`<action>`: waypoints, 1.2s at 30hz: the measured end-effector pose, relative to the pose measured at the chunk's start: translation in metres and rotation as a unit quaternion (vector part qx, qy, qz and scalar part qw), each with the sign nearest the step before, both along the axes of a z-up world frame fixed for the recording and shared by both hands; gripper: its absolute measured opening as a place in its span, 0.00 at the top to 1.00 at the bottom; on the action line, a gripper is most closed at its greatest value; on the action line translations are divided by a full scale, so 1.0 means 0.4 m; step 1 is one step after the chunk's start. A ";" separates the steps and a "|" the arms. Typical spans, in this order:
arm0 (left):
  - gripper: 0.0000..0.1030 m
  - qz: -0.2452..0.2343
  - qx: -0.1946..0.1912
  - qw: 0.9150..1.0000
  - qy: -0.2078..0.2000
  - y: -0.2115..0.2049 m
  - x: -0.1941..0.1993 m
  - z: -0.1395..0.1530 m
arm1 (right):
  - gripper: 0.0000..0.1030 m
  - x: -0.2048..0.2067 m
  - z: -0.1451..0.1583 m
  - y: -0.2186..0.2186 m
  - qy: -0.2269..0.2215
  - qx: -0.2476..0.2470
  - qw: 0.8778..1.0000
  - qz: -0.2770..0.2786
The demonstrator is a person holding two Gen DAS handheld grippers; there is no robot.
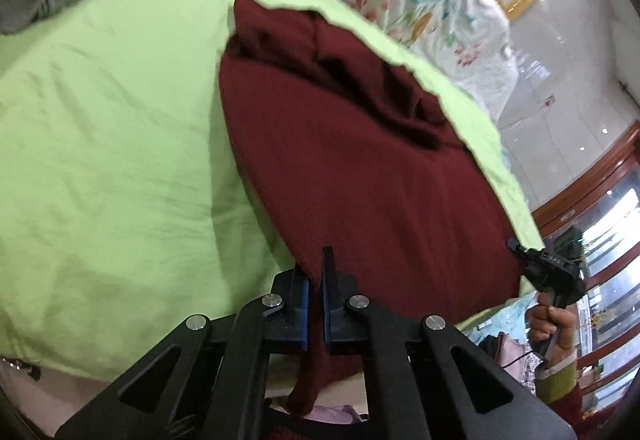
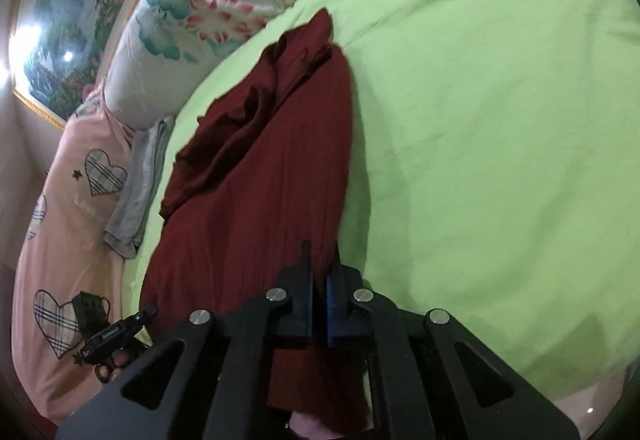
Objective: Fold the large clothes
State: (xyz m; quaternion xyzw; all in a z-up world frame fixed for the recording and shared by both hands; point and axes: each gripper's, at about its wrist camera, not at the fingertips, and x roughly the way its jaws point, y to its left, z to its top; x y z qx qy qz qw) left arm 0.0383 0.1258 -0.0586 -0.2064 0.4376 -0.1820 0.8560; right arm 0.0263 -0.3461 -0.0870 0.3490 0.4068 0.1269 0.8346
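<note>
Both tongs, left [image 1: 316,280] and right [image 2: 320,280], are pressed together, each pinching the near hem of the maroon garment [image 1: 360,168] spread on the green sheet [image 1: 112,128], so the fold seems about to start, calling for carrying both corners evenly toward the rumpled, blurred far end.

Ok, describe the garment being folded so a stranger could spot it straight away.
Find the lime-green sheet covering the bed. On it lies the dark red ribbed garment, its near edge pinched by both grippers. It is the only deep red cloth; the neighbouring bedding is floral, pink with hearts, or grey.
</note>
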 end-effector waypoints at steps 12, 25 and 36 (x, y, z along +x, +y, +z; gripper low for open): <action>0.57 -0.039 -0.021 0.998 0.055 -0.017 0.016 -0.079 | 0.91 0.006 -0.043 -0.025 0.008 0.058 0.997 0.057; 0.97 -0.040 0.010 0.999 0.018 -0.052 0.010 -0.054 | 0.95 0.002 -0.016 0.030 -0.038 0.060 0.988 0.135; 0.97 -0.009 -0.045 0.997 -0.060 0.009 0.075 0.114 | 0.95 0.096 0.109 0.032 -0.114 0.092 0.982 0.119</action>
